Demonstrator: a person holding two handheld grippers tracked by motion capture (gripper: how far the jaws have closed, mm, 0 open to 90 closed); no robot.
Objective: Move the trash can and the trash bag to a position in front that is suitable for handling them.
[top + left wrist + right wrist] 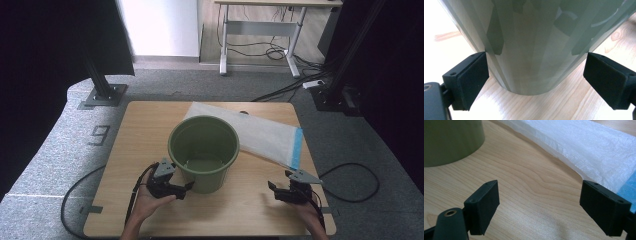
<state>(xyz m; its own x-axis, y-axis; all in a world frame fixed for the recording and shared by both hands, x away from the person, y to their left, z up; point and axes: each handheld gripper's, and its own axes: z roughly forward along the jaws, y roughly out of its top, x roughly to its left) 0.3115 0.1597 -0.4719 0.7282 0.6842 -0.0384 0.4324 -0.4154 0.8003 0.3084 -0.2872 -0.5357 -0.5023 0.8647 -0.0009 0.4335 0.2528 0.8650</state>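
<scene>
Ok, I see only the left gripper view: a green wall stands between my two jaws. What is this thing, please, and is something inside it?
Observer: It is a green bucket, upright in the middle of the table. From the high view it looks empty.
Operator: And my other hand, where is it?
Observer: The right claw is open over bare wood to the right of the bucket, and it touches nothing.
Operator: Is anything else lying there?
Observer: Yes, a white plastic bag with a blue edge lies flat behind the bucket, toward the right side.
</scene>
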